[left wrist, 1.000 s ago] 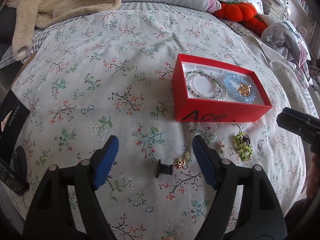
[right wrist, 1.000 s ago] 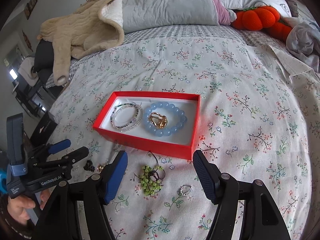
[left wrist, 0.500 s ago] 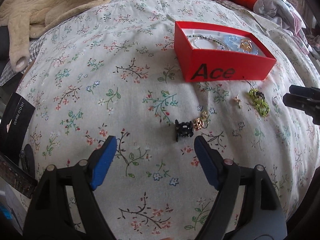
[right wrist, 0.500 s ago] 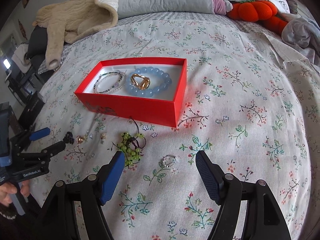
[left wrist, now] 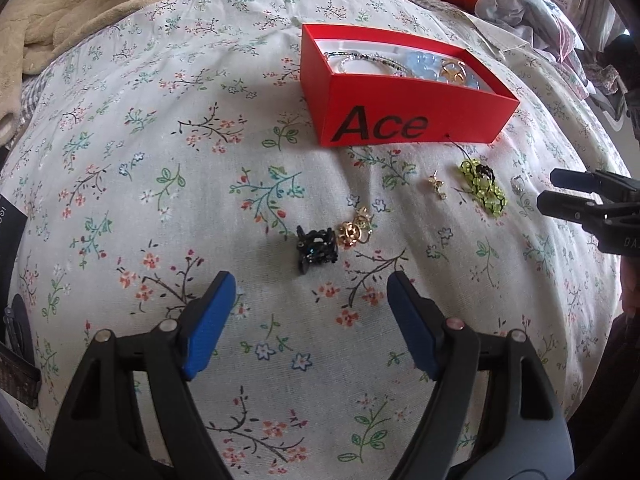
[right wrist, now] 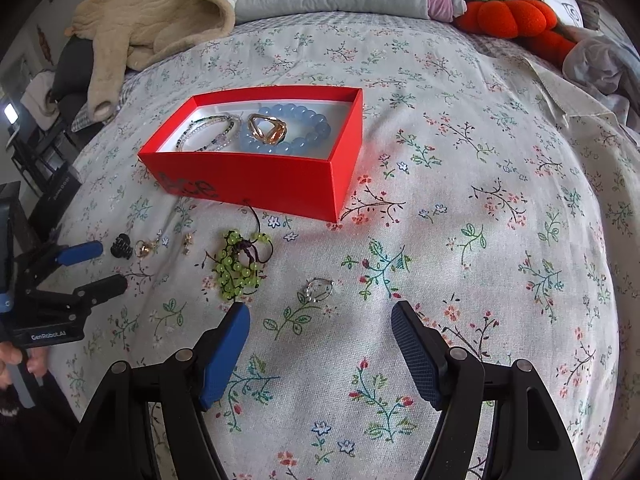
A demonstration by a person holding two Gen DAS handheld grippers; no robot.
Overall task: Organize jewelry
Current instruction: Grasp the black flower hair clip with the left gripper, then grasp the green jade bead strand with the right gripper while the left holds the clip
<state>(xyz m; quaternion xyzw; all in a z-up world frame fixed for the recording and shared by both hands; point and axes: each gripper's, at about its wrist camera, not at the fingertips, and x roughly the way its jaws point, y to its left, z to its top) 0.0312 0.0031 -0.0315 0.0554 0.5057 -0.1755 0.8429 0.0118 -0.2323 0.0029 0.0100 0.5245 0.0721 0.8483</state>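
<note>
Red box [left wrist: 404, 120], open top, white lining, "Ace" in black on the long side wall. It sits on the floral bedspread [left wrist: 168, 184], mid-bed, well in from the edges. Inside: thin beaded bracelets [right wrist: 208, 132] at one end, a pale blue bead bracelet [right wrist: 296, 132] at the other, and a gold piece [right wrist: 267, 129] lying on the blue beads.

Loose pieces sit in a rough row on the bedspread, on the box's lettered side:
- black claw clip [left wrist: 317, 249], touching a small gold ornament [left wrist: 354, 229]
- small gold earring [left wrist: 437, 186], between the ornament and the green piece
- green bead bracelet on dark cord [right wrist: 239, 267], cord end running up to the box wall
- silver ring [right wrist: 318, 289], furthest along the row

Left gripper [left wrist: 308, 320]: jaws spread but closing, nothing between the pads. Black clip and gold ornament lie just ahead of the tips, roughly centred on the gap, not touched.

Right gripper [right wrist: 320, 340]: jaws spread, nothing gripped. Silver ring lies just ahead of the gap, slightly toward its left finger. That blue left fingertip [right wrist: 236, 316] sits at the near end of the green bracelet; contact cannot be told.

Both grippers point down at the bedspread; the box is beyond the loose row for both.
</note>
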